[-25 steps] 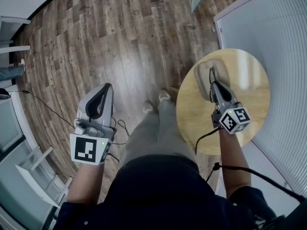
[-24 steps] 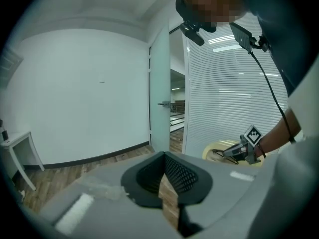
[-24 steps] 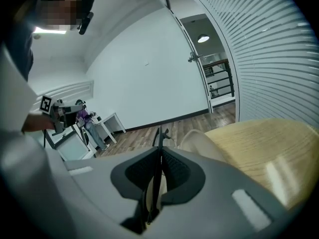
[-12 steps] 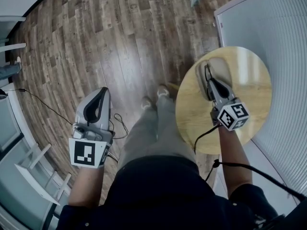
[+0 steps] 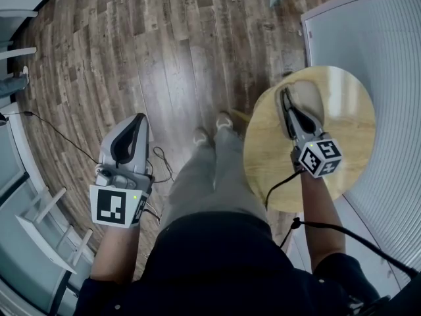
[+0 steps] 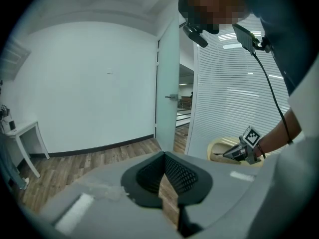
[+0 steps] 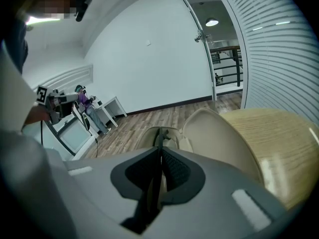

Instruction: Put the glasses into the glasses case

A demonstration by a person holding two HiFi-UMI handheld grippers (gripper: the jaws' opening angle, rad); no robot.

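An open beige glasses case (image 5: 309, 95) lies at the far left part of the round wooden table (image 5: 355, 137). My right gripper (image 5: 290, 115) hovers just over it, shut on the dark thin-framed glasses (image 5: 285, 105), which reach forward into the case's mouth. In the right gripper view the glasses (image 7: 158, 133) run as a thin dark bar from between the jaws to the case (image 7: 219, 136), whose lid stands raised to the right. My left gripper (image 5: 136, 120) hangs over the wood floor at the left, shut and holding nothing; the left gripper view shows its tips (image 6: 163, 154) meeting.
The person's legs and shoes (image 5: 214, 129) stand between the two grippers. A black cable (image 5: 62, 135) trails over the floor at the left, near white furniture (image 5: 39, 226). A glass wall with blinds (image 5: 388, 51) runs right behind the table.
My right gripper has sunk a little with the glasses, closer over the open case. My left gripper has also dropped slightly and drifted left over the floor.
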